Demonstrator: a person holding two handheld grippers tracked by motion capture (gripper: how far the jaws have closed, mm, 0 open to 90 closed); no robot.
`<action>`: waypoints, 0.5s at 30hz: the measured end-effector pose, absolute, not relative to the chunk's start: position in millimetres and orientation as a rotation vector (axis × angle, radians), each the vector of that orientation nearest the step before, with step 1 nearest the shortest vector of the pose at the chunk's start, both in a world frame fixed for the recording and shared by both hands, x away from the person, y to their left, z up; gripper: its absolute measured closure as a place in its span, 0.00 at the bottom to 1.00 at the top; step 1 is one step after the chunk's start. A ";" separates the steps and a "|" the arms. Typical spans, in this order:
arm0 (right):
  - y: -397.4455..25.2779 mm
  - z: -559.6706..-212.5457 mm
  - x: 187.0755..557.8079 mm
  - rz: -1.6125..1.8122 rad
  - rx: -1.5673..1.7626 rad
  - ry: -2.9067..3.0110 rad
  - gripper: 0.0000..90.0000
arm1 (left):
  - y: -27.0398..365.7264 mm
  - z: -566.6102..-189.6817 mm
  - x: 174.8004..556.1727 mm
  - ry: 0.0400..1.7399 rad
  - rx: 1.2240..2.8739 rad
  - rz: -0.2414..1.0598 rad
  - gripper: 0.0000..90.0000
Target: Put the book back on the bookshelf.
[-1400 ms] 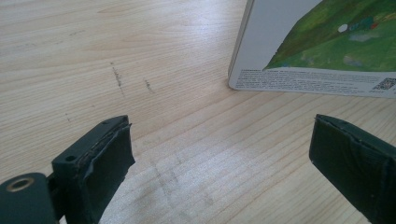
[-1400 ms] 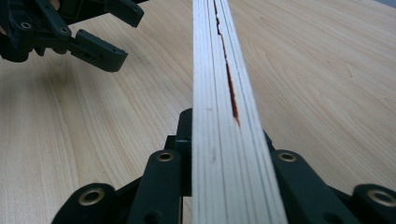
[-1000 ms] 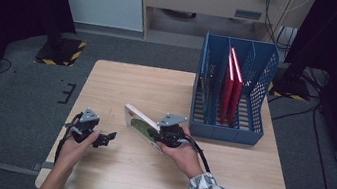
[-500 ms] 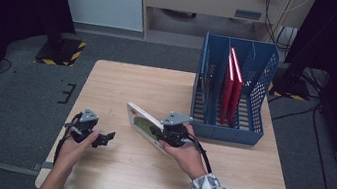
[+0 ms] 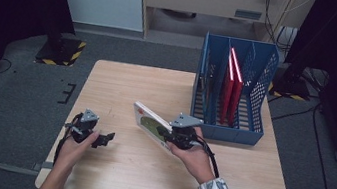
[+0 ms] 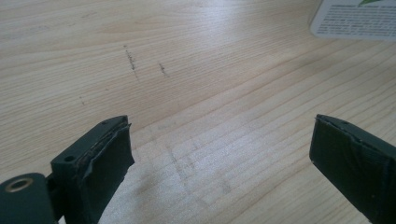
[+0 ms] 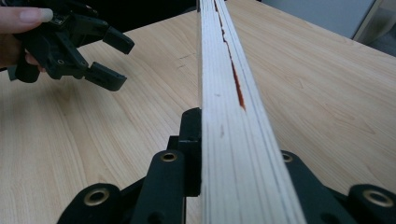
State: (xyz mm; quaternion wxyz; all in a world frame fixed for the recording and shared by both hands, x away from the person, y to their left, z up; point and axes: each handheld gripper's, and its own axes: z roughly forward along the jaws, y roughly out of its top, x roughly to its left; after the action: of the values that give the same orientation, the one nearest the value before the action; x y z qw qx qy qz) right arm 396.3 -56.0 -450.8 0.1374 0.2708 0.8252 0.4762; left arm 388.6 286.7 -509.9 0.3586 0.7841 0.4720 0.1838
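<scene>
high view: your right gripper [image 5: 166,135] is pinching a thin white book [image 5: 151,124] with a green picture on its cover, lifted off the table [image 5: 122,82] and tilted, near the front left corner of the blue rack [image 5: 228,132]. right gripper view looks along the book's page edge [image 7: 229,112], jaws pressed on both faces. your left gripper [image 5: 100,138] rests low on the wood, well apart from the book; left gripper view has its jaws spread over bare grain, holding nothing. two red books [image 5: 232,84] already stand in a slot of the rack. step in hand, as i read it: carrying the book to the rack. next move likely calls for turning it upright, lining its edge with a free slot left of the red pair, and lowering without catching the divider.
</scene>
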 end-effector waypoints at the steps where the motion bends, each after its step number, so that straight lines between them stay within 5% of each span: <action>1: -57.6 -450.3 395.2 1.378 0.782 2.385 0.84 | 286.5 -510.3 388.7 1.217 2.024 0.474 0.06; 15: -78.7 -444.5 385.5 1.393 0.805 2.351 0.84 | 286.3 -511.3 388.9 1.215 2.032 0.472 0.06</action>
State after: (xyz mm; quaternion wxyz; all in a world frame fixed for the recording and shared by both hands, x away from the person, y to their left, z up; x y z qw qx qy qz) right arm 385.5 -78.7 -444.5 0.1458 0.2794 0.8165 0.4836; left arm 388.9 286.3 -511.3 0.3556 0.7867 0.4703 0.1829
